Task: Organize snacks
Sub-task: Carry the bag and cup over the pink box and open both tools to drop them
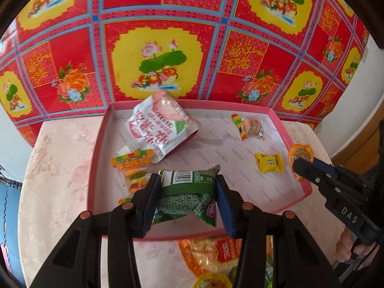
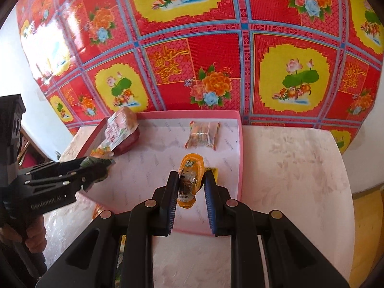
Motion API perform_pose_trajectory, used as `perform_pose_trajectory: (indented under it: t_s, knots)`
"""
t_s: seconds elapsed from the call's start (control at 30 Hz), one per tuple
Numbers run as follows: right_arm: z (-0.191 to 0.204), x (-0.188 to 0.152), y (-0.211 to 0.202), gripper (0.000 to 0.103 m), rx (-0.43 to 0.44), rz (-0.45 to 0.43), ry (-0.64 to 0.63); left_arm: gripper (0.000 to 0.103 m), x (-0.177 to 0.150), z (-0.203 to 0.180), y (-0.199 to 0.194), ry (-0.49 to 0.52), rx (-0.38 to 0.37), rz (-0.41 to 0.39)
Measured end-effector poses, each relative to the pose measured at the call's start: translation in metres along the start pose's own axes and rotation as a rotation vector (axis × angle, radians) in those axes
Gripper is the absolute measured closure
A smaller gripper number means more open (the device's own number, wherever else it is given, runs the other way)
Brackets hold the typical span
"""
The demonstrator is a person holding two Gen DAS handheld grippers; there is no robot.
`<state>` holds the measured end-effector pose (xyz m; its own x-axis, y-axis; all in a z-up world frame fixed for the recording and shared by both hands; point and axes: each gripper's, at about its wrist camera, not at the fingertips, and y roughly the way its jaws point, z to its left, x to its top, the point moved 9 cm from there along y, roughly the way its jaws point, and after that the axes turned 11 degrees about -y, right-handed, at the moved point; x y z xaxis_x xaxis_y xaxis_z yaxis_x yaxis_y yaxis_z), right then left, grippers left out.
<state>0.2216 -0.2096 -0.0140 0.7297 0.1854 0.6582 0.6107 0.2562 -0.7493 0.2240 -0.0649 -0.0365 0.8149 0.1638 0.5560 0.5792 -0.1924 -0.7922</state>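
My left gripper (image 1: 187, 182) is shut on a green snack packet (image 1: 184, 199), held over the near part of the pink tray (image 1: 297, 194). My right gripper (image 2: 190, 180) is shut on an orange jelly cup (image 2: 192, 168) above the tray's right side. In the left wrist view this gripper (image 1: 302, 165) and its jelly cup (image 1: 300, 152) hang at the tray's right rim. In the tray lie a white and pink pouch (image 1: 160, 129), two burger gummy packets (image 1: 134, 168) (image 1: 249, 126) and a yellow candy (image 1: 268, 162). The right wrist view shows my left gripper (image 2: 105, 165) at the left.
The tray sits on a small table with a pale pink cloth (image 1: 62, 158). More snacks lie on the cloth near the front edge: an orange-rimmed packet (image 1: 208, 252) and a yellow cup (image 1: 211, 280). A red floral sheet (image 1: 156, 55) hangs behind the table. A foot (image 1: 345, 244) shows at the right.
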Motion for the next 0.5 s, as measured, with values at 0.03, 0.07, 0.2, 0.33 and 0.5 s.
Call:
perform_pose_trajectory:
  t_s: [0.03, 0.07, 0.2, 0.33, 0.5]
  knots:
    - [-0.001, 0.001, 0.002, 0.081, -0.001, 0.001, 0.001, 0.055, 0.001, -0.001, 0.003, 0.001, -0.001, 0.001]
    - [-0.003, 0.003, 0.004, 0.081, -0.002, 0.002, 0.002, 0.055, 0.002, -0.002, 0.007, 0.001, -0.002, 0.003]
    - [-0.008, 0.009, 0.015, 0.081, -0.007, 0.007, -0.007, 0.055, 0.006, -0.003, 0.018, -0.004, -0.002, 0.011]
    - [-0.014, 0.015, 0.027, 0.081, -0.018, 0.012, -0.008, 0.055, 0.008, -0.004, 0.029, 0.003, 0.003, 0.015]
    - [-0.021, 0.018, 0.043, 0.081, -0.027, 0.03, -0.006, 0.055, 0.01, -0.005, 0.039, 0.007, 0.005, 0.023]
